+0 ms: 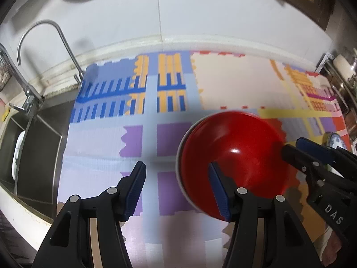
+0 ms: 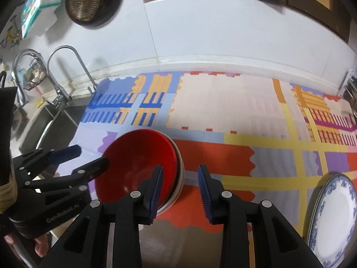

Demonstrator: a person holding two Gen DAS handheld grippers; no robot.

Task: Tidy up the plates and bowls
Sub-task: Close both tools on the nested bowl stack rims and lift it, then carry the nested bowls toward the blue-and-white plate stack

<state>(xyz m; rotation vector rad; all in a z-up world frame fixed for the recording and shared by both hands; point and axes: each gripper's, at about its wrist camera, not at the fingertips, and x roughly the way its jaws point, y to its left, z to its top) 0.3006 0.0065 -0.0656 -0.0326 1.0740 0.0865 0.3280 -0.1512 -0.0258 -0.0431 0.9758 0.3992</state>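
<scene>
A red bowl (image 1: pixel 234 138) (image 2: pixel 138 151) sits nested in a white bowl (image 1: pixel 179 154) (image 2: pixel 181 169) on the patterned mat. My left gripper (image 1: pixel 177 192) (image 2: pixel 86 158) is open astride the bowls' left rim, one finger inside the red bowl and one outside, pads off the rim. My right gripper (image 2: pixel 180 192) (image 1: pixel 300 148) stands open astride the right rim in the same way, with a gap on both sides. A blue-and-white plate (image 2: pixel 332 218) (image 1: pixel 337 138) lies to the right of the bowls.
A steel sink (image 1: pixel 38 145) with a faucet (image 1: pixel 44 26) borders the mat (image 1: pixel 234 82) on the left, with a white dish (image 1: pixel 17 151) inside. The tiled wall runs behind. A rack of metal ware (image 1: pixel 343 71) stands at far right. A strainer (image 2: pixel 86 0) hangs on the wall.
</scene>
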